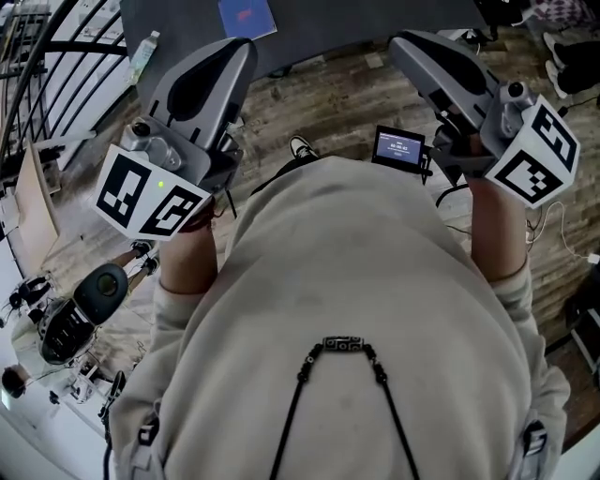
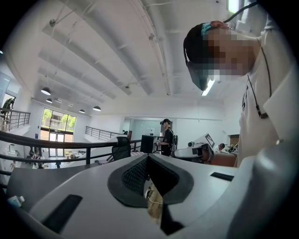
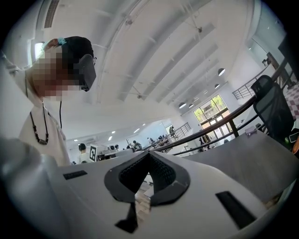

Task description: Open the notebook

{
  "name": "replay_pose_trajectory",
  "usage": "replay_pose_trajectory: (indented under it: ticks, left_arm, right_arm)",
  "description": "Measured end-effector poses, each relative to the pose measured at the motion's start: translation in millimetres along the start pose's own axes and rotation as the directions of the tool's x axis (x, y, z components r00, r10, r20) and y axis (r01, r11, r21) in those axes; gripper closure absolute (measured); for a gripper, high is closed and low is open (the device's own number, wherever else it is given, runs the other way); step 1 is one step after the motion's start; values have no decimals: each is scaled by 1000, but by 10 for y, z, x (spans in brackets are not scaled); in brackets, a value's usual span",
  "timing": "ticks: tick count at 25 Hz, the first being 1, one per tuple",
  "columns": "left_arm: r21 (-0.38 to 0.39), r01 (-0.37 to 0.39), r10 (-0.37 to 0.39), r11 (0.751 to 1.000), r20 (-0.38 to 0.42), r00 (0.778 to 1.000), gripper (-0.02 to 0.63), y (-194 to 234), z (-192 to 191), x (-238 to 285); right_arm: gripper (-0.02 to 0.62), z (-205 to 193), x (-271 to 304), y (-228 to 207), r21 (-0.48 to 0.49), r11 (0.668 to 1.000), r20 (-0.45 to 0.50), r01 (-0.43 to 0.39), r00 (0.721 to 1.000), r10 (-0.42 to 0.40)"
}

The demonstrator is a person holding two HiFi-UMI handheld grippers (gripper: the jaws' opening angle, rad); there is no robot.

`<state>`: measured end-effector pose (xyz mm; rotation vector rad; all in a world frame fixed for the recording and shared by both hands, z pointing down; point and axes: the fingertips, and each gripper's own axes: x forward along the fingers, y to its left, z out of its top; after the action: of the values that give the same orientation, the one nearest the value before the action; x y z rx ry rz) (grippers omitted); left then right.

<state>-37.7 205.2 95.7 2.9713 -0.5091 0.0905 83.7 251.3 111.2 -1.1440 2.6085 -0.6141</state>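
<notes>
Left gripper (image 2: 148, 158): fingers clenched tip to tip, nothing between them. Right gripper (image 3: 148, 156): the same, empty. Both are held level and well apart, either side of the person's beige sweatshirt (image 1: 356, 309). The blue notebook (image 1: 247, 17) lies closed on the grey table (image 1: 375, 19), ahead of both tips and nearer the left. Bare wooden floor (image 1: 328, 94) runs between table edge and person. A bottle (image 1: 142, 54) sits at the table's left edge, with the railing (image 1: 47, 56) beyond.
</notes>
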Motion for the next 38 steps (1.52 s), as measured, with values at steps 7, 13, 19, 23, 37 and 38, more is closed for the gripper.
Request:
replay_pose_trajectory:
  ticks: [7,13,19,23,37,38]
  left_arm:
    - [-31,38,-37,999,24,999,604,490,-29,251]
    - [2,57,-57,998,37,998,604,879,70,4]
    - [-12,50,-49,999,65,997,604,1295,92,-275]
    - [-15,19,-18,1000,59,998,604,1618,-43,-341]
    - [-91,-97,99,991,26,995,604,2637,-647,-991]
    - [-108,-104,107,989,20,994,604,2720,-709,-1024]
  right_arm:
    - [580,120,332,-308,-15,999,-6,39,999,-39]
    - [580,179,756,-193,-37,997,-11,70,997,-70]
    - [580,210,1288,-58,-70,995,-51,73,996,-77]
    - [580,124,1590,-234,-60,996,-87,58,994,-63]
    - [580,-177,2734,-434,-48,999,-199,-10,980,1]
    - [580,-192,2822,-453,-50,999,-206,-20,978,10]
